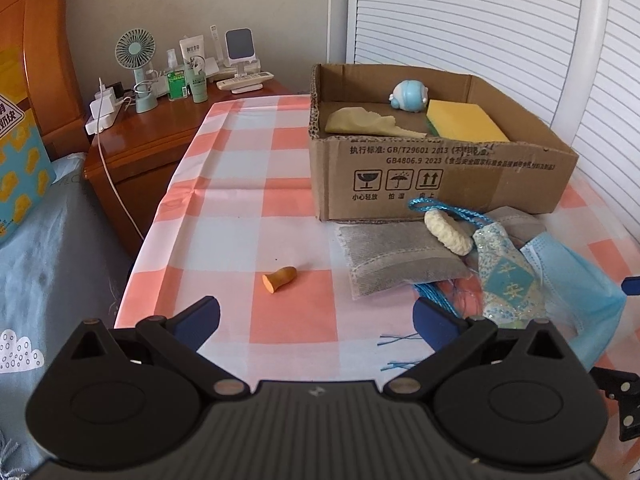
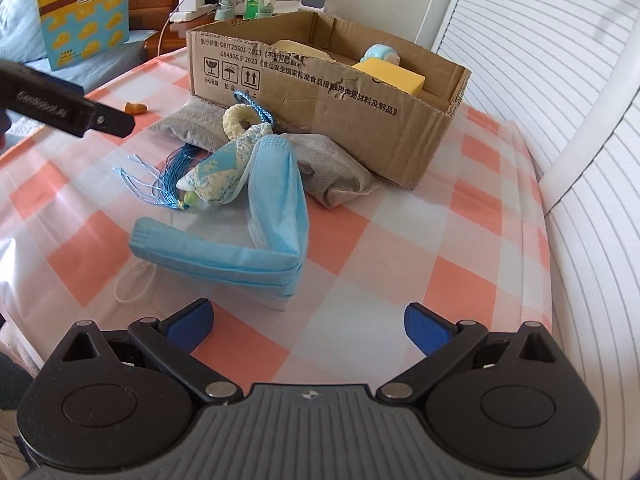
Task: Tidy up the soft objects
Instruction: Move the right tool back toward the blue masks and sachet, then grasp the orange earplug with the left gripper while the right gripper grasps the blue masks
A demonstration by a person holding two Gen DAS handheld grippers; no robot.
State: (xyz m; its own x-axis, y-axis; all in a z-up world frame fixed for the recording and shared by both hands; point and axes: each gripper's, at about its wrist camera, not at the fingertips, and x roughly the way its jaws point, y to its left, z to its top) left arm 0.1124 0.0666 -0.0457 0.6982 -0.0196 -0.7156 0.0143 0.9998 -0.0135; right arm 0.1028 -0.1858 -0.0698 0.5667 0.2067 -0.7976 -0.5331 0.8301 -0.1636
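Observation:
A cardboard box stands on the checked cloth and holds a yellow sponge, a beige cloth and a blue-white toy. In front of it lie a grey pouch, a cream ring, a blue patterned sachet with tassels and blue face masks. An orange earplug lies apart on the left. My left gripper is open, near the earplug. My right gripper is open, just short of the masks.
A wooden nightstand at the back left carries a fan, bottles, chargers and a remote. A bed with blue bedding lies left of the table. A white slatted door and a white rail stand at the right.

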